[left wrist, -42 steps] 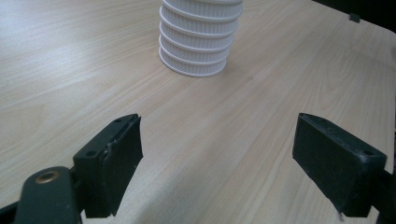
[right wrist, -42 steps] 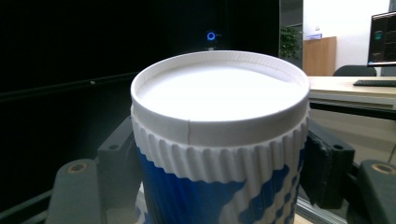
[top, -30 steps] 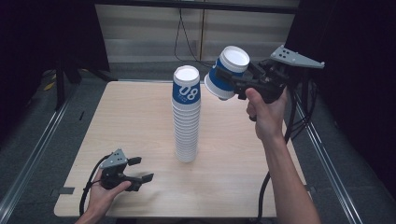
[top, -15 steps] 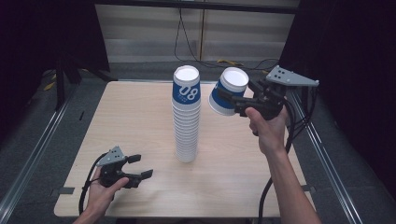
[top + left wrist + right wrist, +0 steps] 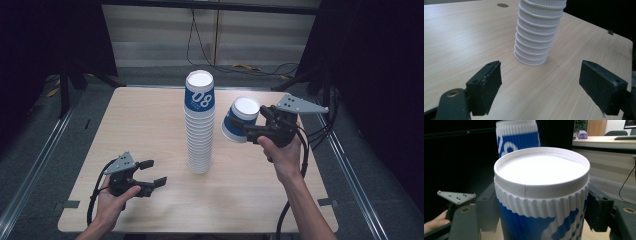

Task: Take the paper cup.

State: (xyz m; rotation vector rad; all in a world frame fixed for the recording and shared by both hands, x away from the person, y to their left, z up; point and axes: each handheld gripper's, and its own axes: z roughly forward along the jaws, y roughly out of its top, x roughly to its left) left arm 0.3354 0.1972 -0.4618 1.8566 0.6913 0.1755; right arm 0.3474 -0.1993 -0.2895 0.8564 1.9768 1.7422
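A tall stack of cups [image 5: 199, 125] stands upside down near the middle of the wooden bench [image 5: 150, 125], white ribbed walls below and a blue band with a white "08" on the topmost one. In the left gripper view the foot of the stack [image 5: 537, 35] sits straight ahead at twelve o'clock, its ribbed rims nested one over another, resting flat on the wood.

Over at three o'clock from the stack, the right gripper [image 5: 250, 129] holds a single cup [image 5: 241, 120] up off the bench, jaws clenched on its blue-and-white wall from both sides. The cup is tilted, white base turned up and toward the stack, just beside the stack's upper half but not touching it. From the right gripper view the cup [image 5: 541, 195] looms close, its white recessed base facing the camera, ribbed collar under the rim, blue pattern lower down, a black jaw pressed against each flank. Behind it, at eleven o'clock, the blue top of the stack [image 5: 517, 137] rises against the dark.

Down at seven o'clock on the bench, the left gripper [image 5: 150, 175] rests low in the person's left hand [image 5: 112, 200], jaws released and spread wide, nothing between them. In its own view the two black jaws stand well apart with bare wood between. The left gripper's grey plate [image 5: 456, 196] shows far off in the right gripper view at nine o'clock.
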